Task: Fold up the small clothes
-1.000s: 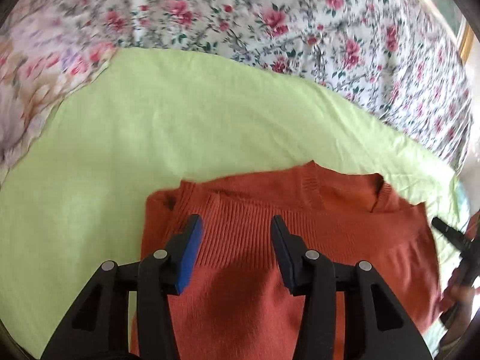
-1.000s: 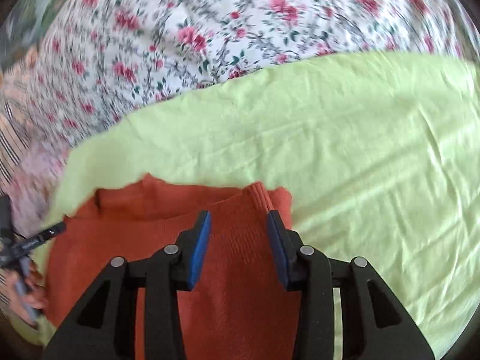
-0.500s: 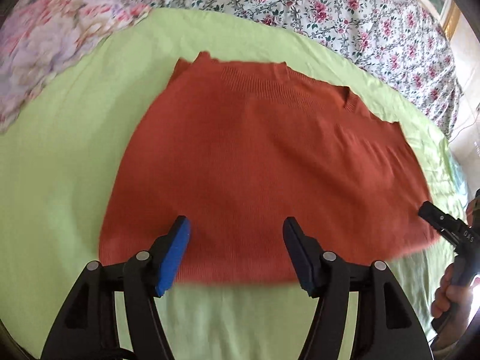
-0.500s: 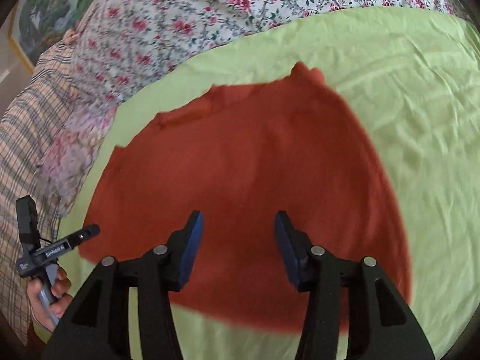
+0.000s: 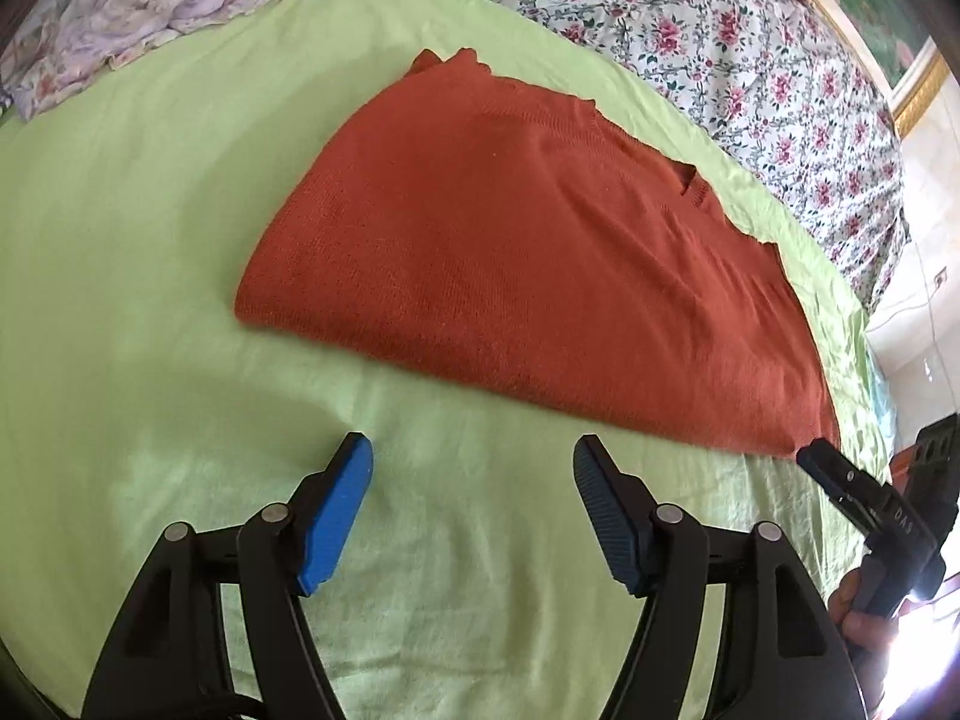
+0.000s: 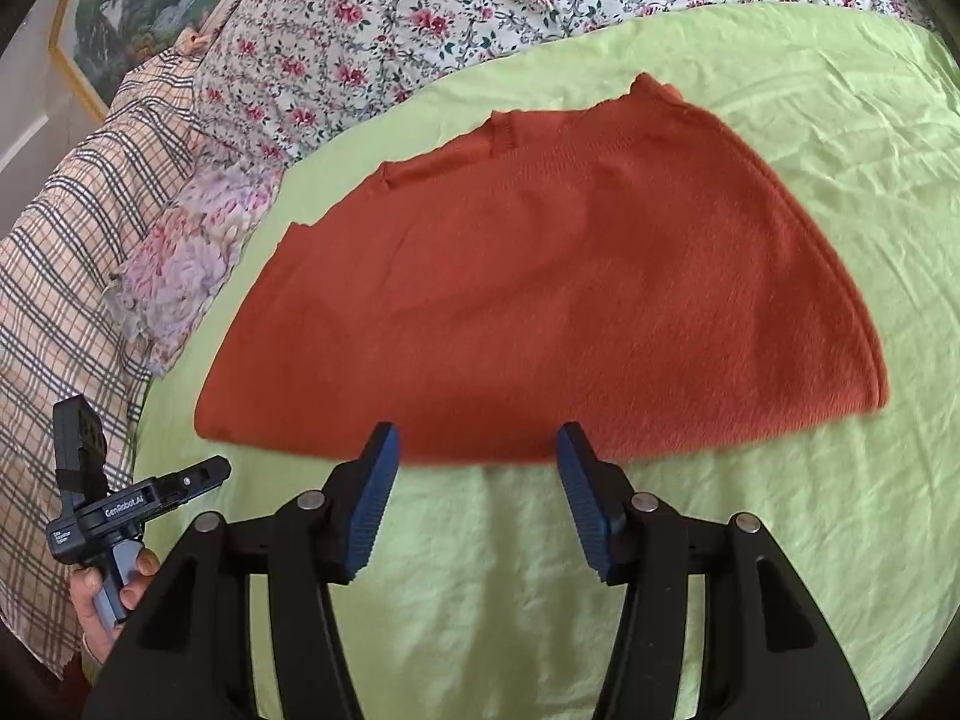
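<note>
My left gripper (image 5: 473,462) hangs low in its frame over bare green sheet (image 5: 150,210), jaws opening with nothing between them. The folded rust-orange sweater (image 5: 540,252) lies flat across the middle of both views, its near edge just above my fingertips. My right gripper (image 6: 474,450) is opening too, empty, its tips right at the sweater's lower edge. Flowered bedding (image 6: 420,6) fills the top of the frame
</note>
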`<control>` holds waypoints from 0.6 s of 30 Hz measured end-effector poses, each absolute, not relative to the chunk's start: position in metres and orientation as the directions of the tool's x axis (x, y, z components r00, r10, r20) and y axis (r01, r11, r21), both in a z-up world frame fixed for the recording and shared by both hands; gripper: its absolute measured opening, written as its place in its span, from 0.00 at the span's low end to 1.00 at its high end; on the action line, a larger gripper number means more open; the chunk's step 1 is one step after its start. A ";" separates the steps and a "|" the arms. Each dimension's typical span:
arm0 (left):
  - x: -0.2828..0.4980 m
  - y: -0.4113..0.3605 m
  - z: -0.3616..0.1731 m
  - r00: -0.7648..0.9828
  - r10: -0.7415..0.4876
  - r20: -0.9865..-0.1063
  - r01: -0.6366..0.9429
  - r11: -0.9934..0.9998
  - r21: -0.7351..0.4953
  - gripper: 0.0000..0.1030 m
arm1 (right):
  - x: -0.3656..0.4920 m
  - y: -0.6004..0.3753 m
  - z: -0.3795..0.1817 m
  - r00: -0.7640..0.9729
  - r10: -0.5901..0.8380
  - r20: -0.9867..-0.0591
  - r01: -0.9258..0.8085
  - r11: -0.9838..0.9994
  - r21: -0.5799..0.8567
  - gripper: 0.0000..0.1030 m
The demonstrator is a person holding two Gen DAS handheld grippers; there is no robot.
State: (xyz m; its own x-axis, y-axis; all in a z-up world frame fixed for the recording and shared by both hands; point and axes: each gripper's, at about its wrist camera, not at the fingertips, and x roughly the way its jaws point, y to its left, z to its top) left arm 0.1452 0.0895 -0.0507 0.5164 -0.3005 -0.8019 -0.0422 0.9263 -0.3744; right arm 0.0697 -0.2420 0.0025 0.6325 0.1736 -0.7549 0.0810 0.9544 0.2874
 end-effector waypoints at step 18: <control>0.204 0.117 -0.060 0.599 -0.300 -0.743 -0.184 0.851 -0.491 0.82 | 0.078 -0.254 0.011 0.641 0.175 -0.747 0.089 0.950 0.300 0.57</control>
State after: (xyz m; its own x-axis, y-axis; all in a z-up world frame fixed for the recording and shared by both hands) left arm 0.2039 0.1173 -0.0599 0.5986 -0.2995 -0.7430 -0.1839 0.8513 -0.4913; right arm 0.0781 -0.2538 0.0106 0.6413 0.1755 -0.7469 0.0890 0.9499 0.2996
